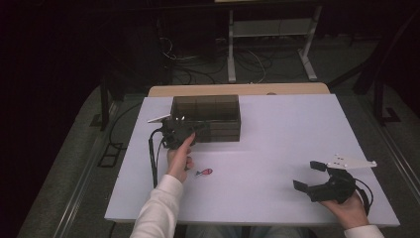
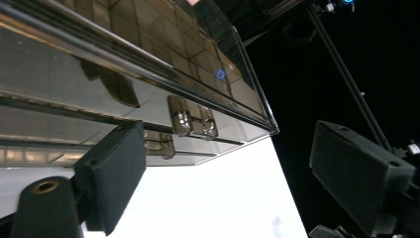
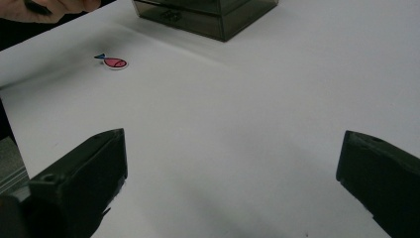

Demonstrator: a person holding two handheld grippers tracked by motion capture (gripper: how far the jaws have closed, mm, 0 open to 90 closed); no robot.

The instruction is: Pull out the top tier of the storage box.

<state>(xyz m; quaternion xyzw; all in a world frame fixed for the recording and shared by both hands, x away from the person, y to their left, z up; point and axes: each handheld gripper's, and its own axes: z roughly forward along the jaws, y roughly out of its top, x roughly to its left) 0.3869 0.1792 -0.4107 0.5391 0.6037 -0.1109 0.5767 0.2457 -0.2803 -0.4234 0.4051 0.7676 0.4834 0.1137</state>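
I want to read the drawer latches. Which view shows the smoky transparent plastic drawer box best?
The left gripper view: the smoky transparent plastic drawer box is close, latches sharp. The high view shows it whole but small; the right gripper view catches one corner.

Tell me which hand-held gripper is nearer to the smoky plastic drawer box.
Left. The left hand-held gripper is right at the drawer box's front left corner, jaws open. The right hand-held gripper sits near the table's front right edge, well away from it.

A white table (image 1: pixel 277 148) stands over cables (image 1: pixel 208 64) and a metal frame (image 1: pixel 270 29).
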